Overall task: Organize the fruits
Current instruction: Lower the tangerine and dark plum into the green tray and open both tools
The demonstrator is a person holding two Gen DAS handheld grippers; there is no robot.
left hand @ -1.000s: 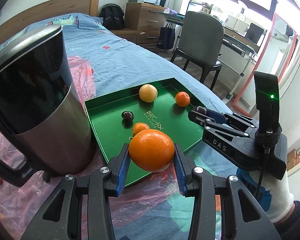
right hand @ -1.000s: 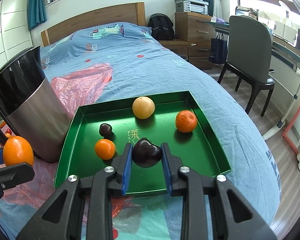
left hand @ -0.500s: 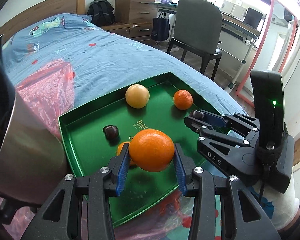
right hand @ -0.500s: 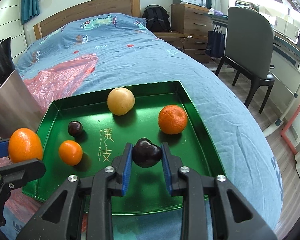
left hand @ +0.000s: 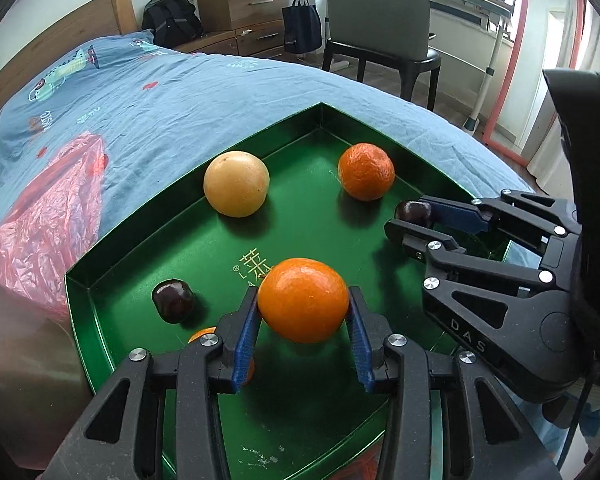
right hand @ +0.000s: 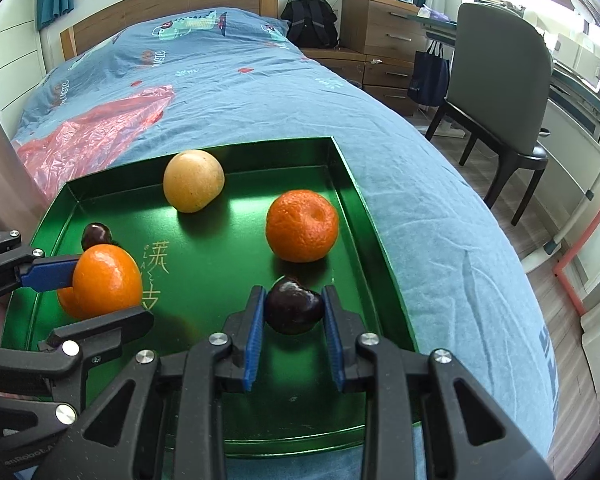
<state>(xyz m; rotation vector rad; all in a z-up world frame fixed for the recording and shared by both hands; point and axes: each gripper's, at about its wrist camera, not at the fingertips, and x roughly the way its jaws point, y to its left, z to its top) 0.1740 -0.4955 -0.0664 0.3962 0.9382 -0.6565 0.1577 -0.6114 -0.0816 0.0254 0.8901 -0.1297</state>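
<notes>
A green tray [left hand: 112,252] [right hand: 356,184] lies on the blue bed. In it are a yellow round fruit [left hand: 236,183] [right hand: 193,186], a tangerine [left hand: 366,171] [right hand: 302,226], a dark cherry [left hand: 173,302] [right hand: 96,234] and a small orange [left hand: 198,336], mostly hidden by my left gripper. My left gripper [left hand: 303,320] [right hand: 88,292] is shut on an orange [left hand: 303,300] [right hand: 107,280] above the tray's near left part. My right gripper [right hand: 294,320] [left hand: 410,220] is shut on a dark cherry [right hand: 294,306] [left hand: 413,212] above the tray's near right part, below the tangerine.
A red plastic bag [left hand: 48,216] [right hand: 100,124] lies on the bed left of the tray. A steel pot [left hand: 24,356] [right hand: 0,176] stands at the left edge. A chair [right hand: 496,80], drawers and a desk stand right of the bed.
Both grippers have moved forward over the tray with their fruits still held. The steel pot has slid out toward the left edge of both views.
</notes>
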